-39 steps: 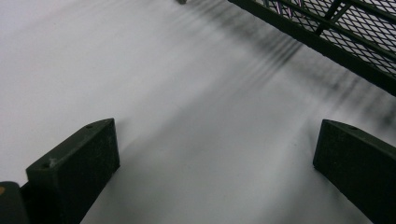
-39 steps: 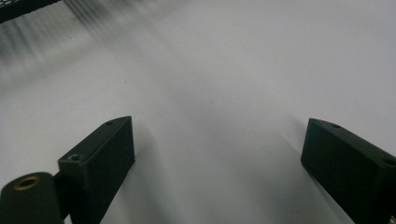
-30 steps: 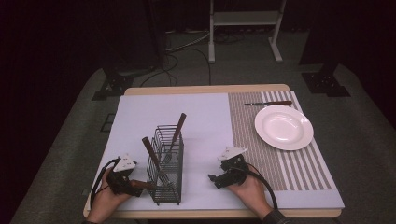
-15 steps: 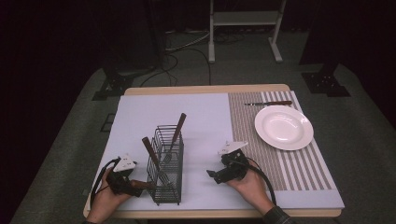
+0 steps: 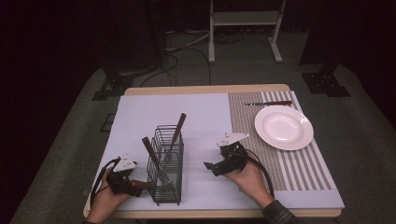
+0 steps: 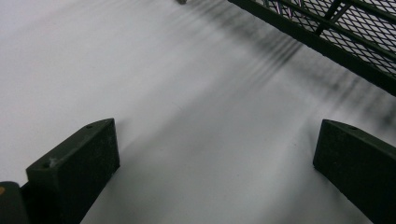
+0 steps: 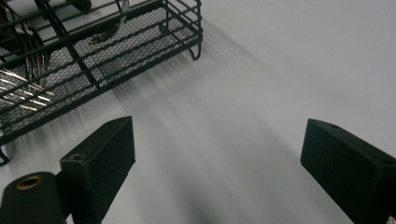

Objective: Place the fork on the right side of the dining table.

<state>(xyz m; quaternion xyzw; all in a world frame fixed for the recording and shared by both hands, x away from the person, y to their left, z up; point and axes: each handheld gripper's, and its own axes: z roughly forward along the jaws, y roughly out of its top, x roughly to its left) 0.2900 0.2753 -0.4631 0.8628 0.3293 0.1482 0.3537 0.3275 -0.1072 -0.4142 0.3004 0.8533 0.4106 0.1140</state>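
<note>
The right gripper (image 5: 211, 164) has slid a little further out from the table's near edge over the last second, toward the middle of the pale lilac mat (image 5: 140, 116); the left gripper (image 5: 135, 183) has stayed put. Starting at the left — that left gripper sits at the near corner, its jaws spread wide with nothing between them, just beside the black wire cutlery basket (image 5: 166, 165). The basket stands upright on the mat with two brown-handled utensils (image 5: 176, 131) leaning out of it; through the mesh, fork tines show, though the heads are hard to make out. The right gripper, also gaping and empty, rests near the basket's other side without touching it. Further right a brown-and-white striped placemat (image 5: 299, 168) carries a round white plate (image 5: 283, 127), and behind it lies a dark-handled knife (image 5: 268, 103) — too small to read clearly. The wooden table (image 5: 205, 88) stands on grey carpet in a dark room; cables and a white metal stand (image 5: 245, 28), cut off at the top, sit behind.
</note>
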